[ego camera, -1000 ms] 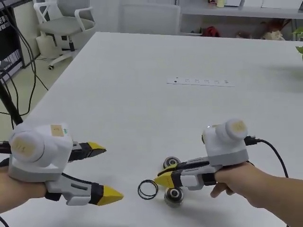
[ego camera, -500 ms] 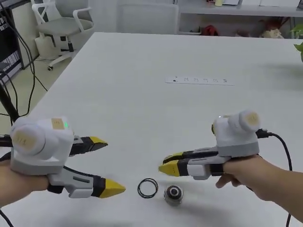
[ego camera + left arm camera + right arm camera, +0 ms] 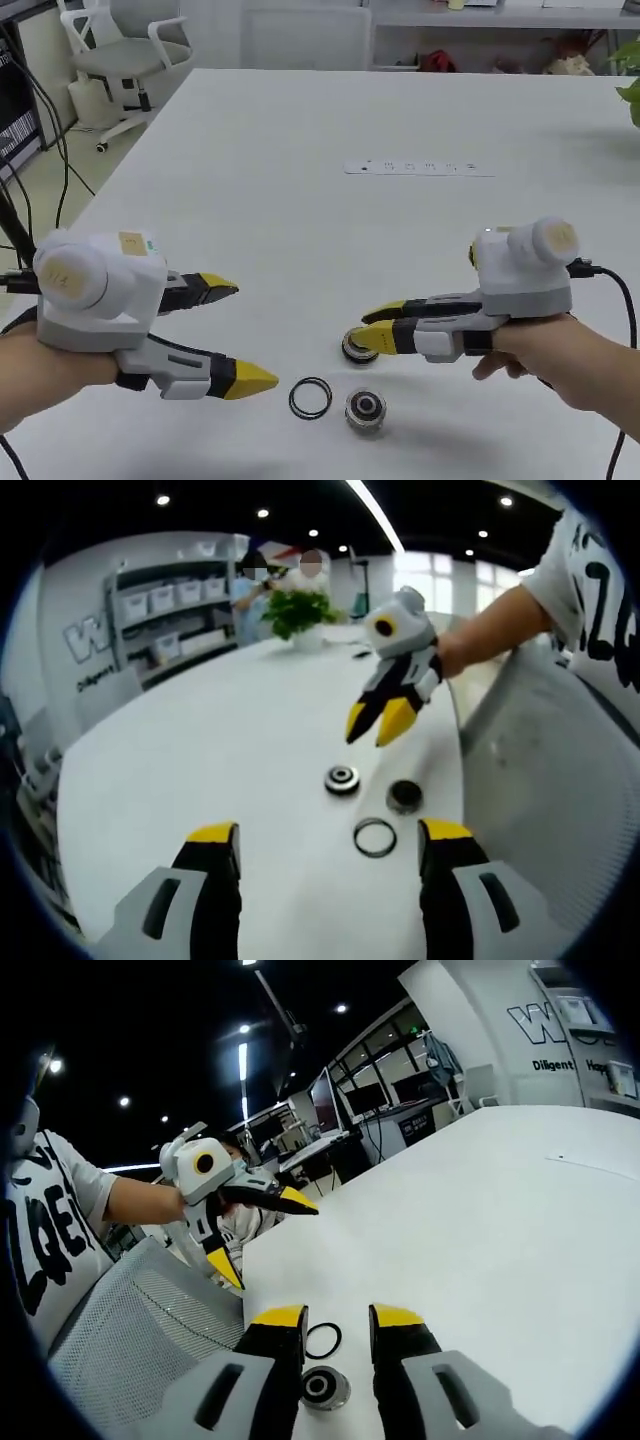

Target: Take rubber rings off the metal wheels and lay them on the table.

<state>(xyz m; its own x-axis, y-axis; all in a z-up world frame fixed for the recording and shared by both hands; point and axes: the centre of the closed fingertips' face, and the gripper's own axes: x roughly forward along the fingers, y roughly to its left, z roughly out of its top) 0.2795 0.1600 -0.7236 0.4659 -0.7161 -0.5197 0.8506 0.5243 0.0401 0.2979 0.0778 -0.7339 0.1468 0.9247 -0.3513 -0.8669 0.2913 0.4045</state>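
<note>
your left gripper (image 3: 243,333) hovers at the near left of the surface (image 3: 300,180), fingers spread wide and empty, pointing right toward the work. just right of its nearer tip a loose rubber ring (image 3: 292,400) lies flat, with the near wheel (image 3: 366,409) beside it, axle up. the far wheel (image 3: 356,348) sits a little farther back, right at the tips of your right gripper (image 3: 378,328), whose fingers are barely parted and hold nothing. whether they touch it is unclear. your right hand is nearer both wheels, so the far wheel looks like its pick.
</note>
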